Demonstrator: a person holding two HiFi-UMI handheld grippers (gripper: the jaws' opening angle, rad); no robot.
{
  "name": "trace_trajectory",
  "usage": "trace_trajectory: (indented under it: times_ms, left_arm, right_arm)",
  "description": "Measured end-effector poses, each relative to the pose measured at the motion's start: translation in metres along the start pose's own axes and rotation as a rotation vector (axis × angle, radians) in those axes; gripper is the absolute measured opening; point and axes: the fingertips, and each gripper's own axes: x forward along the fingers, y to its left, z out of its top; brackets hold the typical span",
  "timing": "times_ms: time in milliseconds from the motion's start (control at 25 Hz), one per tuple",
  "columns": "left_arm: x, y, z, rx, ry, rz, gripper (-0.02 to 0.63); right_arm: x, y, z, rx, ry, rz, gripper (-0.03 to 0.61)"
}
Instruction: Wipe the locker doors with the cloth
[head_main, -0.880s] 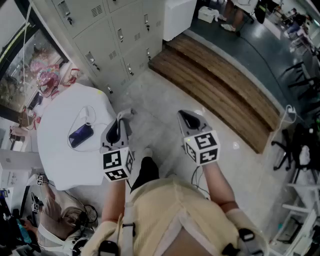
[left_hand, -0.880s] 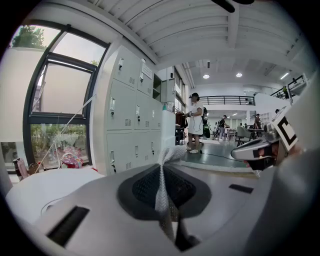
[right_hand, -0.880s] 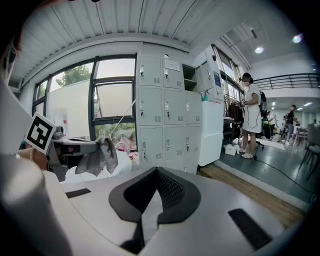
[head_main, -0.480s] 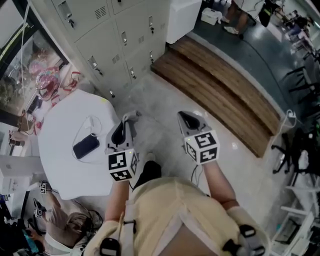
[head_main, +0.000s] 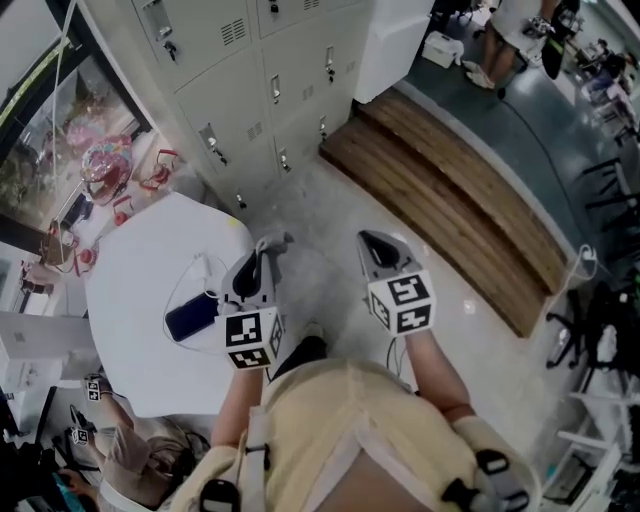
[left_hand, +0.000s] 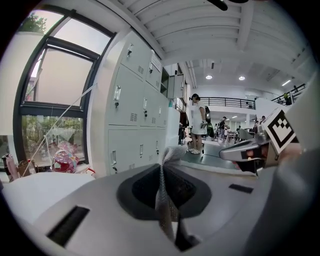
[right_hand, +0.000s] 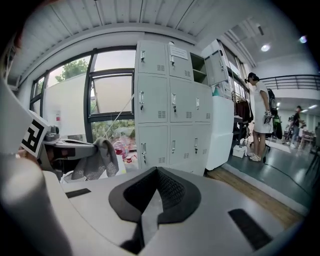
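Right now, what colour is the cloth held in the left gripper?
Grey; the cloth shows best in the right gripper view.

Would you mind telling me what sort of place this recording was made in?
Most likely a locker area at the edge of a large open office or workshop hall. A bank of grey metal lockers stands beside a tall window, and a low wooden platform borders a wide hall floor.

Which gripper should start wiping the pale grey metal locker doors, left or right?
Left. The left gripper is shut on the grey woven cloth, and the pale grey metal lockers stand ahead, more on its side. The right gripper is shut on nothing, so it would need the cloth first.
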Motion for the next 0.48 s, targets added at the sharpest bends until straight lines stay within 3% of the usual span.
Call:
trace_trajectory:
  times_ms: [200, 480]
  left_arm:
    - [0.018, 0.027, 0.002, 0.001, 0.015, -0.018, 0.017]
    - [0.043, 0.059, 0.000, -0.030, 0.027, 0.036, 0.017]
  right_arm:
    - [0.042, 0.011, 0.019, -0.015, -0.017, -0.002, 0.003]
    - [0.078, 0.007, 0.031, -0.057, 0.001, -0.009, 0.003]
